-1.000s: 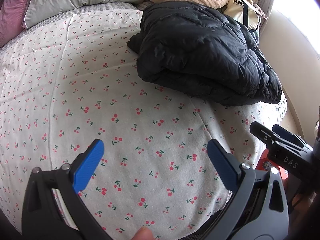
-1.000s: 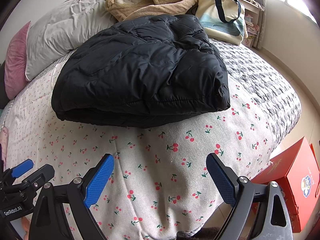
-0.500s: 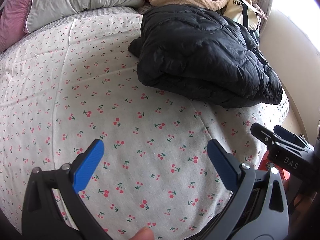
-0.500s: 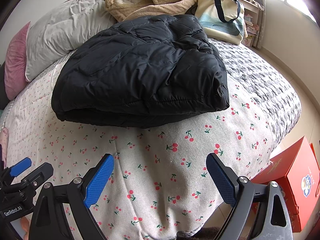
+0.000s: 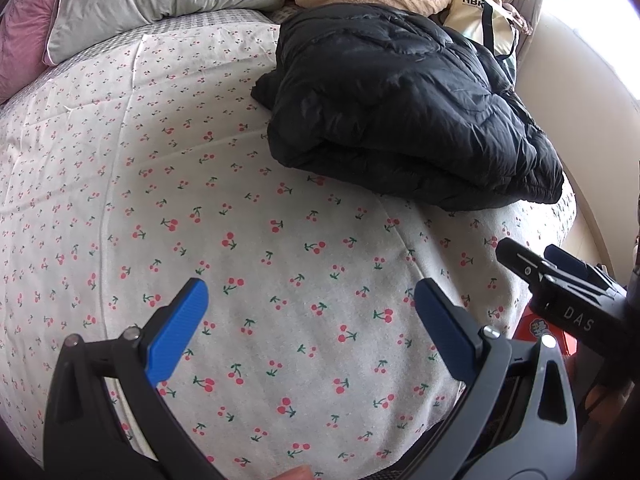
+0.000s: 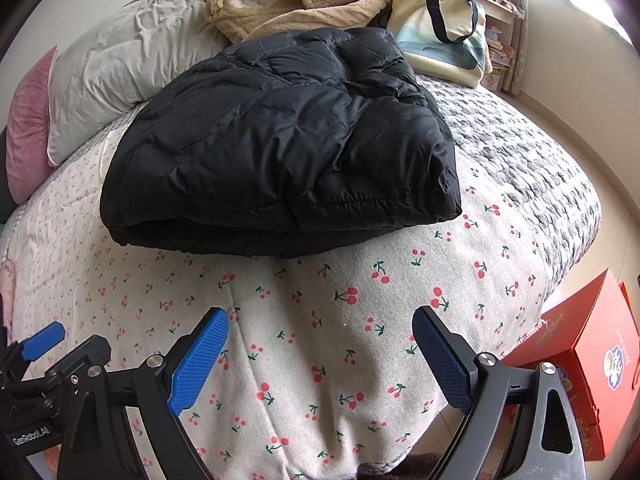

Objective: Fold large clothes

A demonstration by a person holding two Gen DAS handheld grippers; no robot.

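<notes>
A black puffer jacket (image 6: 280, 148) lies folded in a thick bundle on the cherry-print bed sheet (image 6: 320, 320). In the left wrist view the jacket (image 5: 400, 112) lies at the upper right. My left gripper (image 5: 312, 332) is open and empty, low over bare sheet (image 5: 160, 160), well short of the jacket. My right gripper (image 6: 320, 356) is open and empty above the bed's near edge, a short way in front of the jacket's folded edge. The right gripper's body also shows at the right of the left wrist view (image 5: 560, 292).
A grey pillow (image 6: 120, 72) and a pink pillow (image 6: 28, 132) lie at the head of the bed. A beige fleece blanket (image 6: 304, 0) and a tote bag (image 6: 440, 36) lie behind the jacket. A red box (image 6: 584, 364) stands on the floor at the right.
The left wrist view has shifted slightly, so the jacket sits a little lower in it. The right gripper has barely moved. Both grippers stay open.
</notes>
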